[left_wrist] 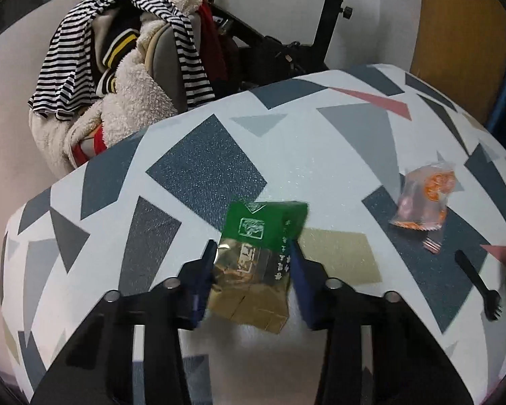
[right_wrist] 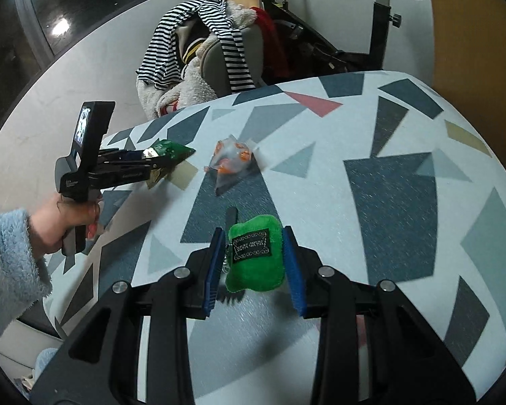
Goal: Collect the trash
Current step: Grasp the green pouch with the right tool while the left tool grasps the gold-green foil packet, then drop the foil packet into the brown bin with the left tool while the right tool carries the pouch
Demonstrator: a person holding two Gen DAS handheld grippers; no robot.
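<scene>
My left gripper [left_wrist: 253, 249] is shut on a green and gold foil packet [left_wrist: 259, 256], held above the patterned table [left_wrist: 320, 141]. The right wrist view shows that same gripper [right_wrist: 158, 162] at the left with the packet [right_wrist: 170, 148] sticking out of its tips. My right gripper [right_wrist: 253, 236] is shut on a green plush pouch [right_wrist: 254, 256] with a black label and a small chain. A clear wrapper with orange print [left_wrist: 425, 199] [right_wrist: 232, 157] lies on the table. A black plastic fork [left_wrist: 477, 283] [right_wrist: 232, 214] lies near it, partly hidden under the pouch.
A chair piled with striped and fleecy clothes [left_wrist: 128, 77] [right_wrist: 202, 57] stands behind the table's far edge, beside an exercise bike [left_wrist: 286, 47]. A hand in a fluffy blue sleeve [right_wrist: 10, 256] holds the left gripper. A small pinkish scrap [left_wrist: 431, 244] lies by the wrapper.
</scene>
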